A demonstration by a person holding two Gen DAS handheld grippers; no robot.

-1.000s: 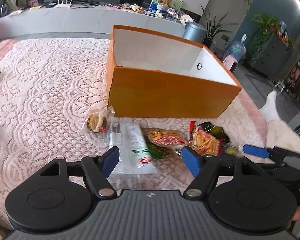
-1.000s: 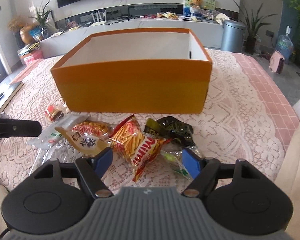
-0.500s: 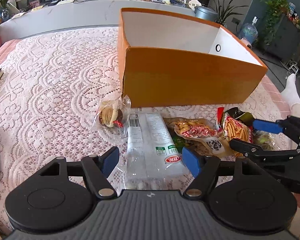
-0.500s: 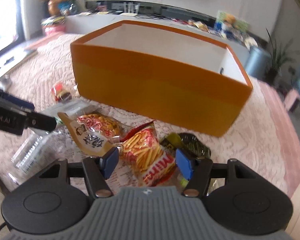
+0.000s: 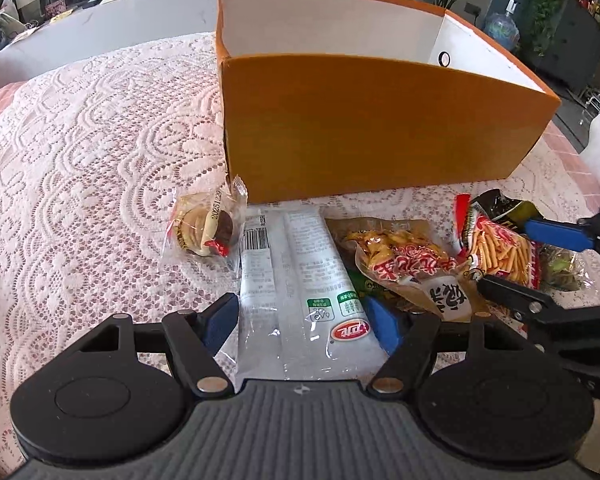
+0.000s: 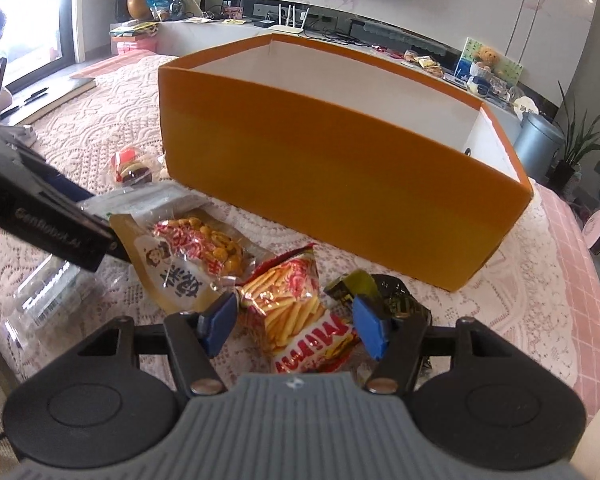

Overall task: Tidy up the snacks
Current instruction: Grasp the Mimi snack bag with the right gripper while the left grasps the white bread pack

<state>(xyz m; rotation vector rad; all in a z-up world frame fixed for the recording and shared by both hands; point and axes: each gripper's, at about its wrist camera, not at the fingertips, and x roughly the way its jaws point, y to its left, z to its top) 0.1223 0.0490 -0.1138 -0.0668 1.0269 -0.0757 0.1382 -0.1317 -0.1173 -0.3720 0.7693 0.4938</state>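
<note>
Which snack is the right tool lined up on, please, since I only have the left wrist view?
Observer: The red-and-yellow foil bag of stick snacks lies flat between the right tool's blue pads; I cannot tell that they press it.
Operator: Is anything crowding its outer pad?
Observer: Yes, a crumpled dark green packet lies just behind that pad on the pink lace cloth.
Operator: Which end of the bag faces the tool?
Observer: The end with the large lettering points back towards the tool's body.
</note>
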